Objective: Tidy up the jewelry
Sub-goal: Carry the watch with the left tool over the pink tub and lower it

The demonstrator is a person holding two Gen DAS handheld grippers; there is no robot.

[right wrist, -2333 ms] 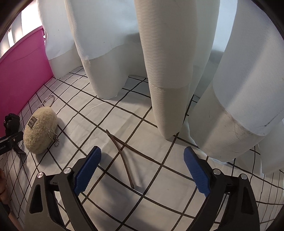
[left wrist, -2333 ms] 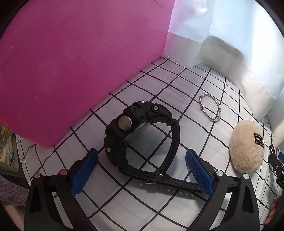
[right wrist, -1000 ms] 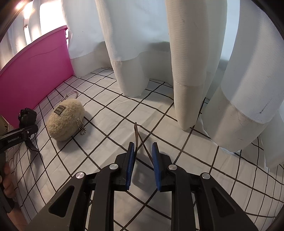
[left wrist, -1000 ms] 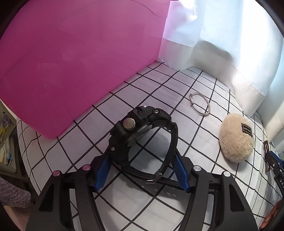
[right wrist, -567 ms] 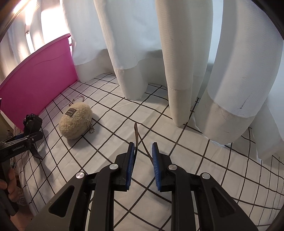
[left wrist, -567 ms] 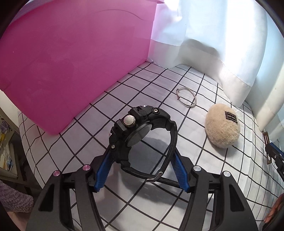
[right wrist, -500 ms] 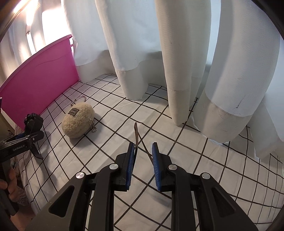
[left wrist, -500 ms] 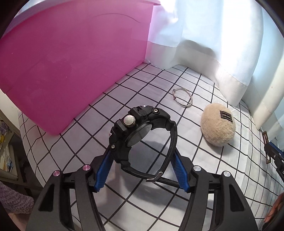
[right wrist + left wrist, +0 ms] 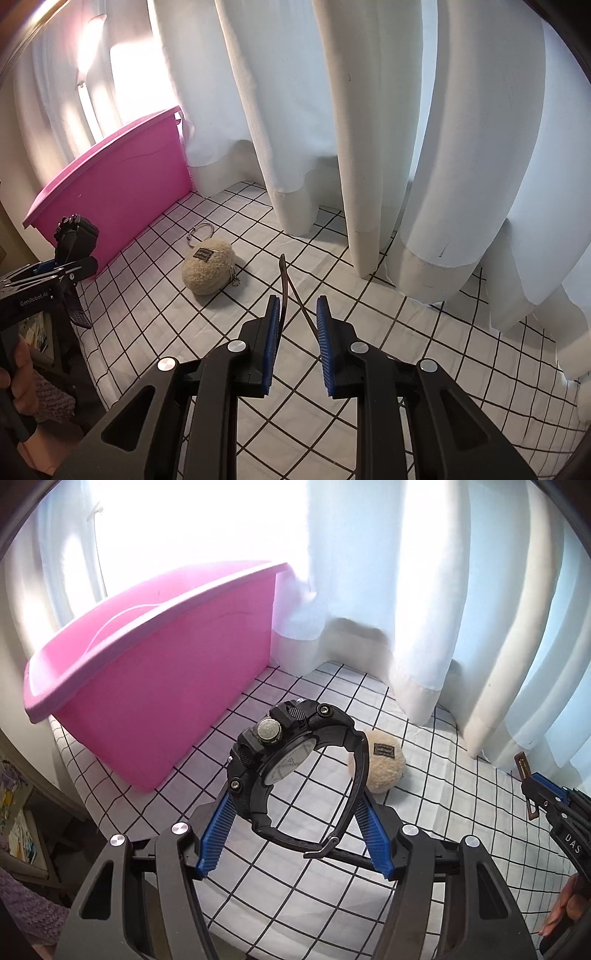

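Left tool (image 9: pixel 295 834) clamped on black watch (image 9: pixel 291 764), lifted near pink bin (image 9: pixel 155 686); right tool (image 9: pixel 295 332) clamped on brown strap (image 9: pixel 283 284) above table (image 9: pixel 424 350).

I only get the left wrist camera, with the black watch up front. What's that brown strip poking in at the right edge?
Observer: A thin brown strap, looped, with the right gripper shut on it.
Visitor: Is anything hidden behind the watch?
Observer: Yes, a silver ring lies on the checked cloth, just beyond the fluffy pouch, toward the pink bin.
Visitor: Anything odd about the pouch?
Observer: A small ball chain hangs off its side.
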